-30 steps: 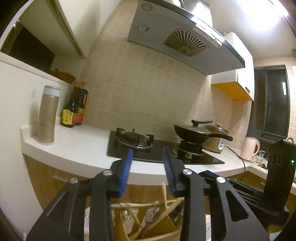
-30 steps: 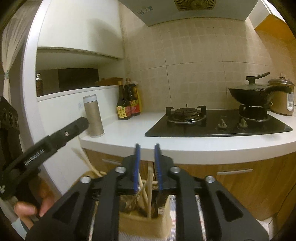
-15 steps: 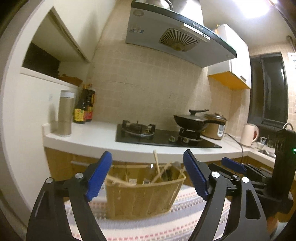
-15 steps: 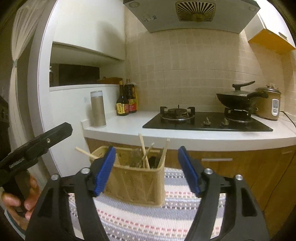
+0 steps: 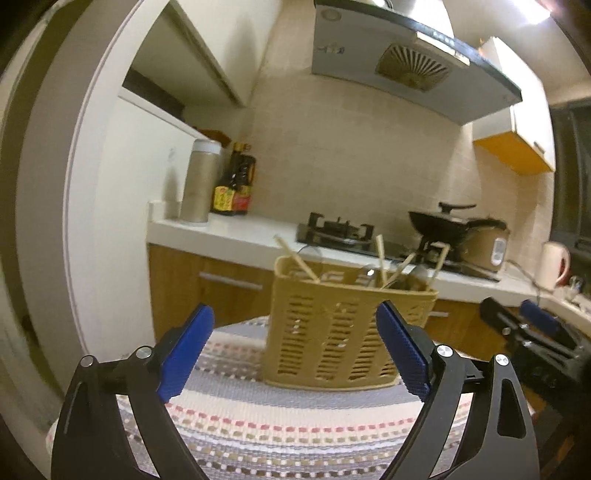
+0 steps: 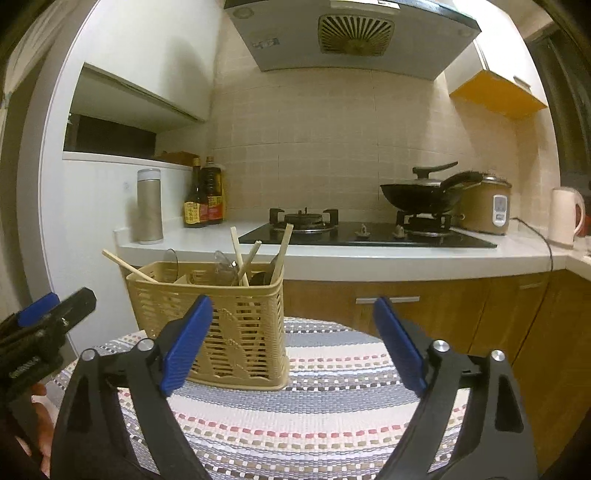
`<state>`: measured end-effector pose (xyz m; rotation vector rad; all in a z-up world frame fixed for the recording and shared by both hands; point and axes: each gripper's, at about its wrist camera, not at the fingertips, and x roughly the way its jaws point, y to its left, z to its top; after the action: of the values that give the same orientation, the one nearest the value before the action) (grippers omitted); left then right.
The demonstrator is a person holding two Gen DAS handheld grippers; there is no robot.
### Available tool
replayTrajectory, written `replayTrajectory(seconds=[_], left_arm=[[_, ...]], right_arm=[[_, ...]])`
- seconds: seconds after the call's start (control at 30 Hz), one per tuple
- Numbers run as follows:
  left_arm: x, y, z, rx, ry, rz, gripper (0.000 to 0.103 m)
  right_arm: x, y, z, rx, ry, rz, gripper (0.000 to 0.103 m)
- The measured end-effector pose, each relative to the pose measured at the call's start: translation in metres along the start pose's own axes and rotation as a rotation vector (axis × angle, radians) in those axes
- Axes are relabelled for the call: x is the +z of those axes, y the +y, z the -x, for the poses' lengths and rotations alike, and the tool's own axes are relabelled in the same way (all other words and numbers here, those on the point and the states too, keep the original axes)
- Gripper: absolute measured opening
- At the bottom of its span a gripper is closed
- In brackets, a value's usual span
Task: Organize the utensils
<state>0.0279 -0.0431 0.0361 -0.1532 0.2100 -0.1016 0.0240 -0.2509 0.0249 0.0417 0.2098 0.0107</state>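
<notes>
Beyond opening jaws: utensil basket [image 5: 343, 332], untouched.

Sauce bottle [image 6: 194, 206] labels, hood [image 6: 351, 33] marking: print illegible.

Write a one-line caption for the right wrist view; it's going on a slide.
Right hand-held gripper, jaws opening and empty, faces a tan slotted plastic utensil basket of wooden chopsticks on a striped woven cloth.

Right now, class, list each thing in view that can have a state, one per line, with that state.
Utensil basket: upright on the striped cloth, holding chopsticks.
Left gripper: opening, nothing between its pads.
Right gripper: opening, empty.
Wok: lidded, on the right burner.
Left burner: bare, no flame visible.
Steel flask: upright, capped.
</notes>
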Motion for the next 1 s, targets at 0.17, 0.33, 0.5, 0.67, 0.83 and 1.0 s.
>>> replayTrajectory(seconds=[0.17,0.33,0.5,0.67,0.83,1.0], left_arm=[[-0.009,-0.003,-0.010,0.070,0.041,-0.061,0.092],[-0.011,-0.004,-0.004,0.108,0.008,-0.074,0.094],[-0.015,-0.013,-0.005,0.113,0.015,-0.122,0.095],[-0.017,-0.019,-0.007,0.104,0.022,-0.149,0.095],[-0.019,-0.020,-0.008,0.093,0.035,-0.151,0.095],[-0.018,-0.020,-0.007,0.091,0.030,-0.151,0.095]], right_arm=[[-0.009,0.001,-0.015,0.032,0.061,0.008,0.088],[-0.012,-0.001,-0.017,0.043,0.079,0.004,0.089],[-0.011,-0.001,-0.013,0.044,0.066,0.001,0.093],[-0.011,-0.002,-0.011,0.042,0.061,-0.006,0.094],[-0.010,-0.005,-0.014,0.051,0.075,-0.024,0.095],[-0.011,-0.002,-0.016,0.062,0.088,-0.016,0.095]])
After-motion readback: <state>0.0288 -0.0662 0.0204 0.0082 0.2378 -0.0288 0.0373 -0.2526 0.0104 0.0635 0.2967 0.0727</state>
